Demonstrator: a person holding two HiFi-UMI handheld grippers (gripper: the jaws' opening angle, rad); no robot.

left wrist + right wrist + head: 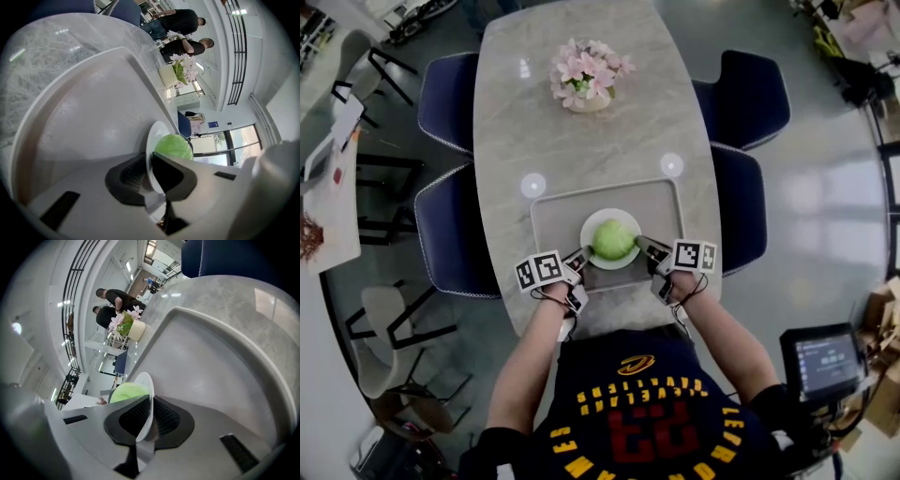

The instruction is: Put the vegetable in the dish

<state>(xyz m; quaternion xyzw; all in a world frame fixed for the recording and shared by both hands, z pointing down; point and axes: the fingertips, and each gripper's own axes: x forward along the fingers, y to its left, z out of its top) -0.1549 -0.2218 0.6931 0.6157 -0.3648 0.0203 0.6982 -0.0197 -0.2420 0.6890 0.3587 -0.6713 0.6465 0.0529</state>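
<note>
A round green cabbage [613,239] lies in a white dish [589,234] on a grey tray [558,211] near the table's front edge. My left gripper [580,255] is shut on the dish's left rim and my right gripper [645,246] is shut on its right rim. In the left gripper view the dish [154,140] stands edge-on between the jaws of the gripper [152,176], with the cabbage [174,146] behind it. In the right gripper view the dish [145,385] is likewise pinched by the gripper [146,418], beside the cabbage [125,392].
A pot of pink flowers [586,77] stands at the far end of the marble table [516,131]. Navy chairs [450,103] [750,94] line both sides. The tray's raised rim [262,357] surrounds the dish. People [183,21] stand far behind.
</note>
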